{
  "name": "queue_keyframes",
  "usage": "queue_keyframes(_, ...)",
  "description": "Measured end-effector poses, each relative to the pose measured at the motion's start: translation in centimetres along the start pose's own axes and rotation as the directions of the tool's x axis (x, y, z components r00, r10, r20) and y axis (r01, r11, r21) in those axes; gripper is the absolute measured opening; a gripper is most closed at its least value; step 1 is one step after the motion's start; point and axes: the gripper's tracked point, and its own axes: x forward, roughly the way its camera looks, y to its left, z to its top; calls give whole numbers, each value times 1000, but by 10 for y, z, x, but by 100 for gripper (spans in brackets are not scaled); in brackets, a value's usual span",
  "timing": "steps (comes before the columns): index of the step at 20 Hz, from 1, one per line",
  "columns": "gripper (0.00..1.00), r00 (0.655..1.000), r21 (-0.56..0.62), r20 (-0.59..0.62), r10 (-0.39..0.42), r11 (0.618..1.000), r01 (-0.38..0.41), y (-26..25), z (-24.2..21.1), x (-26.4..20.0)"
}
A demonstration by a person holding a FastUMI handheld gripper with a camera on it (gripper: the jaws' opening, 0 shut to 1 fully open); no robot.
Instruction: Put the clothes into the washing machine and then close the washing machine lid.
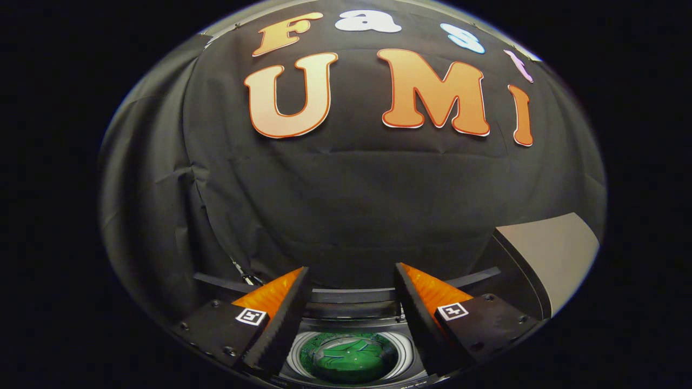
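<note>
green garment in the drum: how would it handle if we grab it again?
The green garment lies bunched in the washing machine drum, so likely floppy, sagging from any pinch. Probably light. Unlikely to roll. The gripper is open above it, holding nothing.

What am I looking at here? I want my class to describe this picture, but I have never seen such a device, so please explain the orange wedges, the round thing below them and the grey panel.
The camera rides on a hand-held gripper and looks forward along its two fingers. Those are the orange wedges with black toothed pads; they stand apart and hold nothing. Below and between them is the open round drum of a washing machine, seen from above, with green clothes already inside. The grey panel beyond the right finger looks like the raised lid, not yet closed. Black cloth behind is the booth's wall.
</note>
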Motion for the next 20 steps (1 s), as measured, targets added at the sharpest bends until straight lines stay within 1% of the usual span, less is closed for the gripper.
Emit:
queue_keyframes(6, 99, 1000, 0, 8, 13, 1000, -13, 5, -10, -8)
queue_keyframes(8, 99, 1000, -7, 11, 14, 1000, -14, 3, -19, -14)
queue_keyframes(12, 99, 999, -6, 48, 10, 1000, -9, 3, -23, -22)
queue_keyframes(20, 99, 998, -4, 59, 13, 1000, -13, 5, -34, -33)
